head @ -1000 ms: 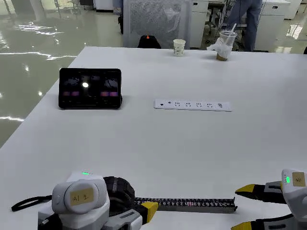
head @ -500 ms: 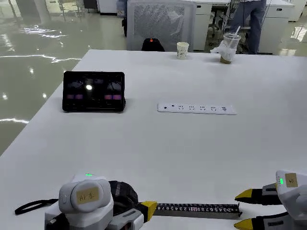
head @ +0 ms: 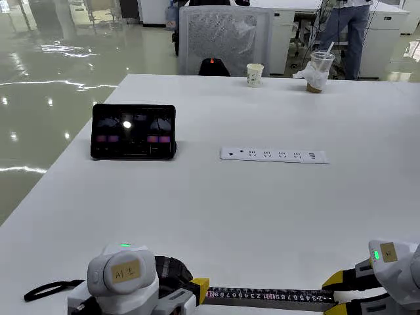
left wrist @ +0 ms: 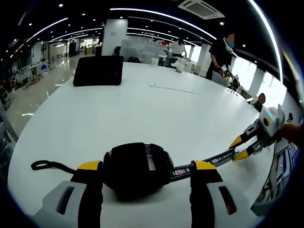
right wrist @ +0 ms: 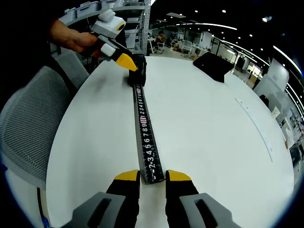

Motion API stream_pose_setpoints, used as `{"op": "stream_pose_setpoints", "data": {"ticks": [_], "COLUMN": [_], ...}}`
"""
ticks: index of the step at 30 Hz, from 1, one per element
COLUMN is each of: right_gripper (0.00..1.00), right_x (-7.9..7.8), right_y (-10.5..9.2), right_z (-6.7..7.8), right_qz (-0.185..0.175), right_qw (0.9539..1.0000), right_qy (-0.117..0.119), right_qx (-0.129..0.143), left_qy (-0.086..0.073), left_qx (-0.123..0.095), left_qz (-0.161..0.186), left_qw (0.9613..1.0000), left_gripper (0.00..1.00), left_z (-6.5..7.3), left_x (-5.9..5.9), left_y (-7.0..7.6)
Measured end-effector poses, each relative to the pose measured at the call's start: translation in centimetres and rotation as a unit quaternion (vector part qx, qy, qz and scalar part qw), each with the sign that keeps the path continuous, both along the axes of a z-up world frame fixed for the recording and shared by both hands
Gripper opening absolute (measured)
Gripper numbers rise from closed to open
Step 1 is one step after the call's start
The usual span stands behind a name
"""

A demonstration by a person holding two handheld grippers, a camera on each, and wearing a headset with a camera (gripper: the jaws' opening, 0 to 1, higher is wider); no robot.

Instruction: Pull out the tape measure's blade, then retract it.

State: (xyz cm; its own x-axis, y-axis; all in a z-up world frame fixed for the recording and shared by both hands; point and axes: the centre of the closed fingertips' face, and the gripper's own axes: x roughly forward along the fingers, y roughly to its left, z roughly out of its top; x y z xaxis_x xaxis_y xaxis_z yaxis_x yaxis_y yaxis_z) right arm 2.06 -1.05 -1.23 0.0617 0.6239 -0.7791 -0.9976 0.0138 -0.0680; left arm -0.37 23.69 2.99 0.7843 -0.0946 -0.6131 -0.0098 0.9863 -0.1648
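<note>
A black tape measure (left wrist: 137,166) lies on the white table (head: 216,216) at its near edge, and my left gripper (left wrist: 146,166) is shut on its case (head: 172,272). The blade (right wrist: 145,128) runs flat along the table to the right (head: 269,295). Its end sits between the yellow tips of my right gripper (right wrist: 153,176), whose jaws stand narrow against both blade edges. In the head view that right gripper (head: 335,294) is at the bottom right corner. The case's black wrist strap (head: 52,289) trails to the left.
A dark tablet (head: 134,131) stands mid-left on the table and a white power strip (head: 273,155) lies in the middle. A paper cup (head: 254,74) and a plastic cup with a straw (head: 317,72) stand at the far edge, by a mesh chair (head: 226,39).
My right gripper's jaws have narrowed around the blade's end. The head camera has tilted, shifting the whole scene down. The left gripper holds the case as before.
</note>
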Motion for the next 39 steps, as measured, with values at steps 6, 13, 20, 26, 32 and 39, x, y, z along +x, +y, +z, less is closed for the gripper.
{"op": "stream_pose_setpoints", "data": {"ticks": [6,13,20,26,32,39], "right_gripper": [0.14,0.14,0.13,0.13,0.12,0.11], "right_x": [0.1,0.0,0.0,0.0,0.0,-0.1], "right_y": [0.1,0.0,0.0,0.0,0.0,-0.1], "right_z": [-0.1,-0.1,-0.1,-0.1,-0.1,-0.1], "right_qz": [0.007,0.006,0.002,0.005,0.008,0.012], "right_qw": [0.9998,0.9995,0.9993,0.9994,0.9994,0.9994], "right_qy": [0.018,0.03,0.033,0.034,0.033,0.033], "right_qx": [0.002,0.006,0.015,0.011,0.009,0.008], "left_qy": [0.003,0.006,0.009,0.013,0.018,0.023], "left_qx": [-0.003,-0.006,-0.008,-0.008,-0.006,-0.006], "left_qz": [0.011,0.021,0.027,0.031,0.036,0.04], "left_qw": [0.9999,0.9997,0.9996,0.9994,0.9992,0.9989], "left_gripper": [0.69,0.66,0.65,0.64,0.63,0.62], "left_z": [-0.3,-0.7,-0.9,-1.1,-1.4,-1.6], "left_x": [0.2,0.4,0.4,0.4,0.4,0.5], "left_y": [0.3,0.6,0.8,0.9,1.0,1.1]}}
